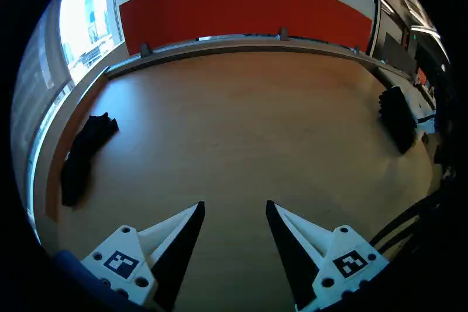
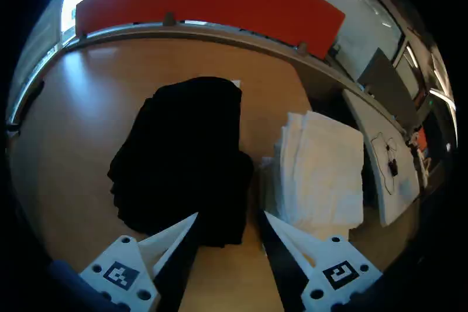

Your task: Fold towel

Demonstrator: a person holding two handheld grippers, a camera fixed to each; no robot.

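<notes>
- The left gripper, white plastic with black inner faces on its fingers, hangs over a bare stretch of the light brown wooden counter. Its jaws are spread wide, with nothing between them.
- In the left gripper view a crumpled black cloth lies near the counter's left edge, well apart from the gripper. A dark stack of folded fabric sits far off at the right edge.
- A long red partition panel stands along the back of the counter, and a bright window is at the upper left.
- The right gripper, of the same white and black build, also has its jaws spread and grips nothing.
- In the right gripper view a pile of folded black towels lies on the counter straight ahead of the jaws. The pile's near edge sits at the tip of the finger on the left side of the picture. Whether they touch cannot be told.
- A stack of folded white towels lies just beside the black pile, on its right, ahead of the other finger.
- Beyond the white stack is a pale neighbouring tabletop with a thin dark cable lying on it.
</notes>
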